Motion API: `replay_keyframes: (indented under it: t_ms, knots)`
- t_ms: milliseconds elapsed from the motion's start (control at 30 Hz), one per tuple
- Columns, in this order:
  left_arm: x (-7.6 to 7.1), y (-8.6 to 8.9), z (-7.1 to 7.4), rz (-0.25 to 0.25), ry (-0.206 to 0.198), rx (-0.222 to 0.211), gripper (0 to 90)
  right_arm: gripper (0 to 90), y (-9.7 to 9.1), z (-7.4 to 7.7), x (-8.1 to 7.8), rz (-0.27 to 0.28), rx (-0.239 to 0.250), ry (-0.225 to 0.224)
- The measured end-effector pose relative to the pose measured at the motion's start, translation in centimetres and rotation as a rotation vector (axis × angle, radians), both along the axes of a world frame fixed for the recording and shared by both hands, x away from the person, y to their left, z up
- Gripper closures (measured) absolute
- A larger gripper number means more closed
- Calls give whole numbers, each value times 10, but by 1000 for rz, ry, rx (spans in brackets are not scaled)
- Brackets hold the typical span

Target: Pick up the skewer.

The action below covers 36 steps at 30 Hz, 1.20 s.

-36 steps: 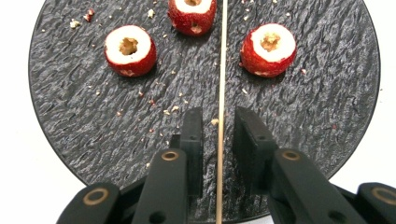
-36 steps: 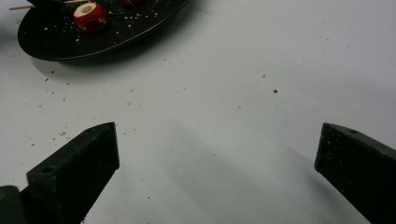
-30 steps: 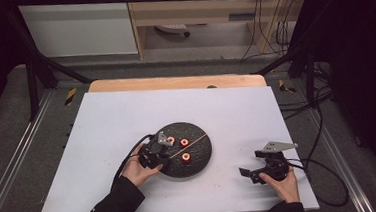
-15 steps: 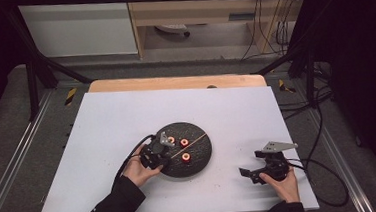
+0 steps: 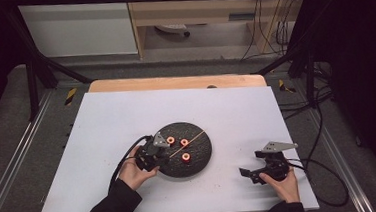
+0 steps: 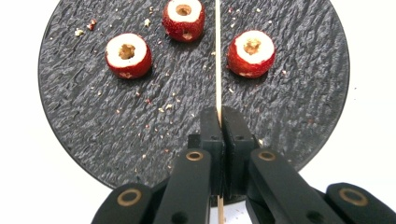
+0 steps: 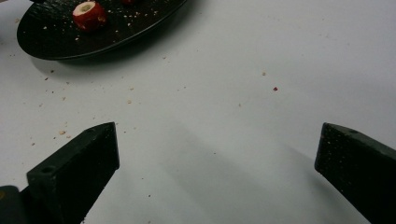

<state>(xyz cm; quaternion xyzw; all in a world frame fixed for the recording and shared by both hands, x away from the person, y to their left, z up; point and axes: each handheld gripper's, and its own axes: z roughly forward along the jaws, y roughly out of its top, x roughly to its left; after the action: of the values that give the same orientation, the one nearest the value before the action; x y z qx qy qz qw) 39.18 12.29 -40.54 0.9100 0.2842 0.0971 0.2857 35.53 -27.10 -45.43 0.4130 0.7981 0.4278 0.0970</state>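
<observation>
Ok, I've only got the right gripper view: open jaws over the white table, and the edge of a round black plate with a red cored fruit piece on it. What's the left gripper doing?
Observer: The left gripper is shut on a thin wooden skewer that lies across the round black textured plate.
Operator: How many fruit pieces are on that plate?
Observer: Three red cored fruit pieces, each with its white cut face up.
Operator: Is any of them on the skewer?
Observer: No. In the left gripper view the skewer runs between them, two on one side and one on the other, and passes through none.
</observation>
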Motion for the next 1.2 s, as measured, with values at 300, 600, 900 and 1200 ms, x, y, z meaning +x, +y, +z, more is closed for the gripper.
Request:
replay_keyframes:
  t_ms: [300, 600, 900, 1200]
  knots:
    - [-10, 16, 1, 24, -21, -60, 879, 6, 1, -1, 1, -3, -1, 5]
    - [-23, 35, 3, 72, -62, -139, 879, 6, 2, -1, 1, -15, 5, 20]
    - [-39, 55, 0, 118, -103, -201, 879, 6, 7, 2, 2, -22, -4, 35]
    - [-51, 74, -5, 170, -140, -256, 879, 5, 16, 8, 5, -18, -13, 35]
